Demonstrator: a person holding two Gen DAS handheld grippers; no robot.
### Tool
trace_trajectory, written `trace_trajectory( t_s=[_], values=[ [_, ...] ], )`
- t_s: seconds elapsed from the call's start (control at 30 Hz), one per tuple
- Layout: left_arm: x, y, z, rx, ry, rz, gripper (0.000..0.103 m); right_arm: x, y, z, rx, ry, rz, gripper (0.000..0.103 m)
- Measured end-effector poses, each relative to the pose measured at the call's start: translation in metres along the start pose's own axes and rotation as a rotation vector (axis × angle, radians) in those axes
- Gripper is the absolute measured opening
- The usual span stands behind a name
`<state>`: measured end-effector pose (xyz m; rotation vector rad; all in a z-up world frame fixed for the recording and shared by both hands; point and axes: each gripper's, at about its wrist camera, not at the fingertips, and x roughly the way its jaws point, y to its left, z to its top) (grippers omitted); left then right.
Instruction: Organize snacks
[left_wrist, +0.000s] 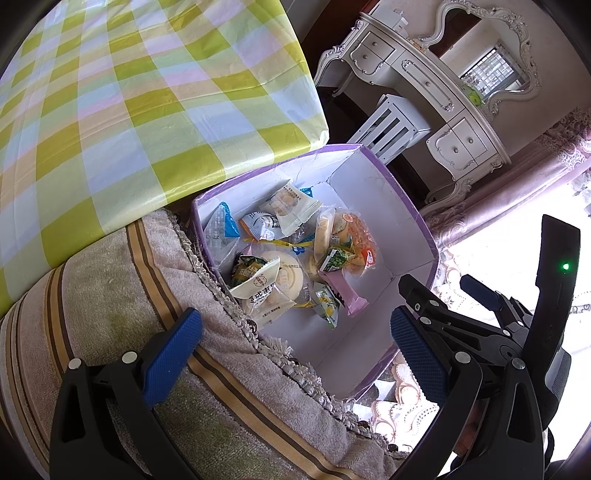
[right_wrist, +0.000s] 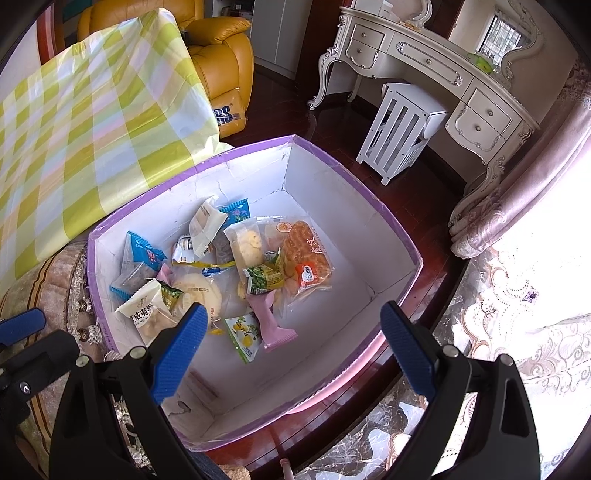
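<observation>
We are looking down into a purple-rimmed box (right_wrist: 376, 206) with white inner walls, and it is holding a loose heap of wrapped snacks (right_wrist: 236, 266). The heap is sitting toward the side of the box nearest the checked tablecloth (right_wrist: 92, 122), leaving bare white floor on the other side. In the heap we are making out an orange bread pack (right_wrist: 306, 254), a pink bar (right_wrist: 271, 321) lying on top near the front, a clear pack of pale round biscuits (right_wrist: 247, 240), a small green packet (right_wrist: 264, 278), a lemon-printed sachet (right_wrist: 242, 334), a blue-edged packet (right_wrist: 138, 264) leaning on the side wall, and a cream pouch (right_wrist: 146, 310) with dark lettering.

We are holding the right gripper (right_wrist: 291, 347) above the box's near edge, its blue-padded fingers spread wide and gripping nothing; the pink bar and the lemon-printed sachet are lying just beyond the gap between its fingers, not touching them. We are holding the left gripper (left_wrist: 295, 347) beside the box over a striped, fringed towel (left_wrist: 122, 295), also wide apart and empty, with the snacks (left_wrist: 291, 254) ahead of it inside the box (left_wrist: 406, 206). The right gripper (left_wrist: 439, 293) is showing at the far rim in the left wrist view.
</observation>
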<state>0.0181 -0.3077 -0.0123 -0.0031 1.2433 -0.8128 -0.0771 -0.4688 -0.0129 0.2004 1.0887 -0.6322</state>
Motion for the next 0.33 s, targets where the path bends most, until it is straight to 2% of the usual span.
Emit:
trace_trajectory(
  t_s=[0.1, 0.2, 0.33],
  values=[
    [-0.005, -0.001, 0.001, 0.004, -0.005, -0.006, 0.099, -0.002, 0.002, 0.001, 0.000, -0.002, -0.006, 0.095],
    [-0.030, 0.011, 0.003, -0.041, -0.057, -0.050, 0.099, -0.015, 0.013, 0.006, -0.012, -0.035, 0.026, 0.095],
    [-0.088, 0.055, -0.012, -0.101, -0.197, 0.091, 0.099, -0.045, 0.051, 0.012, -0.066, -0.106, 0.135, 0.095]
  ],
)
